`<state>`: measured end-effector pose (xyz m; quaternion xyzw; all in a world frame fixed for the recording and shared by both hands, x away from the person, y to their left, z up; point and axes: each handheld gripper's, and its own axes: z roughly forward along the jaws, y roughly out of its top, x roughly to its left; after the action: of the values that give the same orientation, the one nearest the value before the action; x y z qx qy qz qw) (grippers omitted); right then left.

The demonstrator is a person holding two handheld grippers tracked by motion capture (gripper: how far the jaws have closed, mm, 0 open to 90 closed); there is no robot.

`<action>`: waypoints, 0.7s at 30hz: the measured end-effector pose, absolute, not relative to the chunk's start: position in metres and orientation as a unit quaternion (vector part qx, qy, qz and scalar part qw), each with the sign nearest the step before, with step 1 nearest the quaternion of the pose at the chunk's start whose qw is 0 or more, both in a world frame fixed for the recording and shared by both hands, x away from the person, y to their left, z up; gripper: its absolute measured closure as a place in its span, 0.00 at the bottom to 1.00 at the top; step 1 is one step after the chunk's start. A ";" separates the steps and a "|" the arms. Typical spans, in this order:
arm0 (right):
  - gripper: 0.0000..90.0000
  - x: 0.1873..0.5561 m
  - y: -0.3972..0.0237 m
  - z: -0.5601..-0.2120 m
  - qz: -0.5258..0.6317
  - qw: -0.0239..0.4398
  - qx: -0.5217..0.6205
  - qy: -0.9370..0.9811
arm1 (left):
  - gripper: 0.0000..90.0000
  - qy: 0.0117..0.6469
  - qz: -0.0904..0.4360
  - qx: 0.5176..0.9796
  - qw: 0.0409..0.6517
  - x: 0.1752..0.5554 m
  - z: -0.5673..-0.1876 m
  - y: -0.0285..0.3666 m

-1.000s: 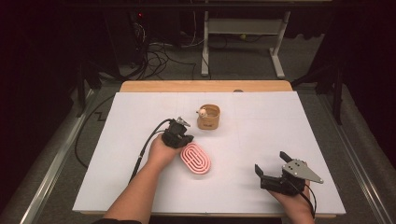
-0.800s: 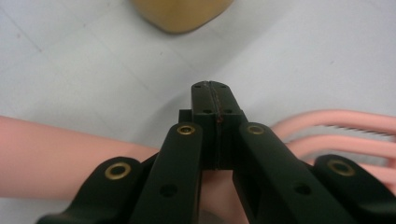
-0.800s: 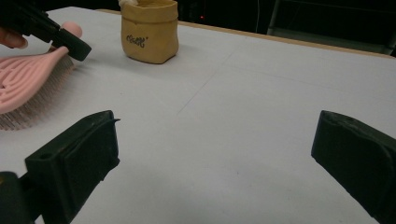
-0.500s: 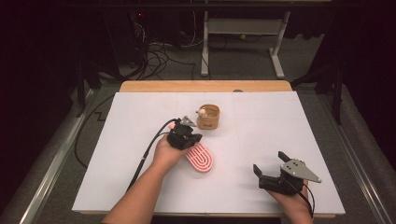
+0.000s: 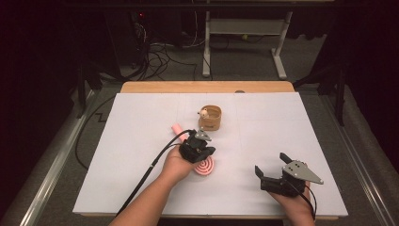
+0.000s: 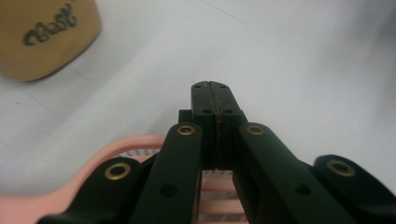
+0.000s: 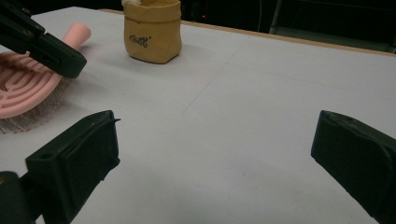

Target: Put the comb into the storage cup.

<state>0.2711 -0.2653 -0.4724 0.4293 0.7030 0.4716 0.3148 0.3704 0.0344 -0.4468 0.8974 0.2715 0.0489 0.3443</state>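
Nearest, at about five o'clock on the bench (image 5: 141,188), the right gripper (image 5: 276,170) rests with its jaws wide and empty. The left gripper (image 5: 203,140), jaws pressed together on nothing, hovers over the pink brush (image 5: 207,167). The brush lies mid-bench with its long axis running toward ten o'clock, so the left hand (image 5: 176,165) is much the nearer; the tan pouch (image 5: 210,118) stands just beyond at twelve o'clock.

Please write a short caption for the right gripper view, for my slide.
Open right tool low over white table, facing tan fabric pouch and pink plastic hairbrush.
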 end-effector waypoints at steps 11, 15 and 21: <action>0.02 0.270 -0.266 -0.472 0.472 0.316 0.430 0.702 | 1.00 0.243 0.057 0.920 0.302 0.358 -0.444 0.025; 0.02 0.270 -0.267 -0.472 0.472 0.315 0.432 0.701 | 1.00 0.241 0.057 0.923 0.295 0.355 -0.443 0.027; 0.02 0.270 -0.265 -0.472 0.471 0.316 0.432 0.701 | 1.00 0.235 0.059 0.935 0.260 0.352 -0.450 0.024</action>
<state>0.2702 -0.2654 -0.4720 0.4323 0.7012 0.4710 0.3156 0.3521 0.0244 -0.4501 0.9348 0.2349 0.0586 0.2597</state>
